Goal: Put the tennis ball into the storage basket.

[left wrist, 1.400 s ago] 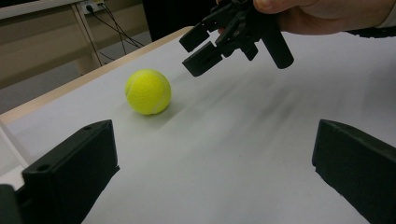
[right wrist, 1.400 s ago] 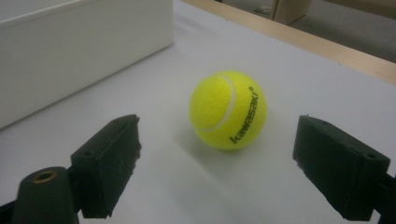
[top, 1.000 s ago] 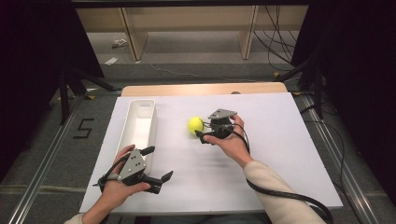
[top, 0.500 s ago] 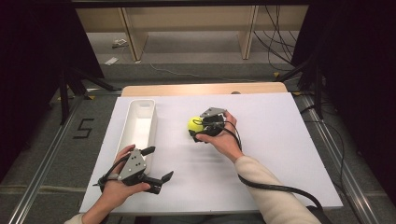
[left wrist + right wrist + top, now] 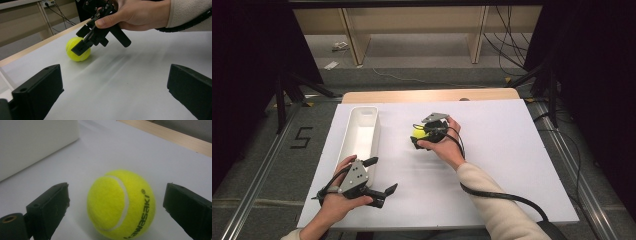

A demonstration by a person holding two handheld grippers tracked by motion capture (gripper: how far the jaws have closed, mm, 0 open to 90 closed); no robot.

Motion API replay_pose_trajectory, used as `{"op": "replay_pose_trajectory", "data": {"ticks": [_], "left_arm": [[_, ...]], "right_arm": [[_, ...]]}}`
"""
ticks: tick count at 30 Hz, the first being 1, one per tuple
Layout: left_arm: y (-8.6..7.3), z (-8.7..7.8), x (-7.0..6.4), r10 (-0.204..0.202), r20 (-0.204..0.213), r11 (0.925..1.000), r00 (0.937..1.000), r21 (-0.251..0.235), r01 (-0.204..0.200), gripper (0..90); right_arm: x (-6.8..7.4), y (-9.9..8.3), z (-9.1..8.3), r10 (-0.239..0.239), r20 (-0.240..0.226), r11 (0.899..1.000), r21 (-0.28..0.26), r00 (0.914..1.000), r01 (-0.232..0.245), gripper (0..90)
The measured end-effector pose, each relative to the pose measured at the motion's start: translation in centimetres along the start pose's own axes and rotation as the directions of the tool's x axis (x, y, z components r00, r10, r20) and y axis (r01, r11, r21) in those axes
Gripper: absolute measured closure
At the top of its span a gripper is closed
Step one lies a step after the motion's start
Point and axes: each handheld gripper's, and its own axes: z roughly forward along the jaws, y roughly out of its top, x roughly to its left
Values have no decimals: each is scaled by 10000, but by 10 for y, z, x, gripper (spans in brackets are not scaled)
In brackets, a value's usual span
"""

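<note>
A yellow tennis ball [image 5: 416,133] rests on the white board [image 5: 512,150], just right of a long white tray [image 5: 362,111]. My right gripper [image 5: 414,138] is open, one jaw on each side of the ball [image 5: 121,203], with gaps on both sides. In the right gripper view the right gripper [image 5: 117,208] points at the ball from close range. My left gripper [image 5: 383,174] lies low near the front edge of the board, open and holding nothing. From the left gripper view, the left gripper [image 5: 113,92] looks across bare board at the ball [image 5: 76,50] and the right gripper [image 5: 82,40].
The tray's white wall [image 5: 32,142] stands close to the left of the ball. A wooden table edge [image 5: 427,95] runs behind the board. Floor cables [image 5: 507,50] and dark stands flank the table. A black cable [image 5: 502,197] trails from the right sleeve.
The right gripper has moved left and slightly forward, bringing its open jaws around the ball. The ball and the left gripper have stayed in place.
</note>
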Motion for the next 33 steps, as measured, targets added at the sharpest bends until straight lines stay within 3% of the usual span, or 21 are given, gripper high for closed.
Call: {"op": "replay_pose_trajectory", "data": {"ticks": [8,19,33], "left_arm": [[0,0,0,-11,9,10000,10000,-17,11,0],[0,0,0,-2,35,10000,10000,-5,2,0],[-1,0,0,-21,47,10000,10000,52,21,0]], "right_arm": [[1,1,13,-86,11,9997,233,10000,85,62],[-4,-2,23,195,242,9991,374,9995,-204,76],[-2,-10,28,587,497,9975,372,9970,-605,247]]}}
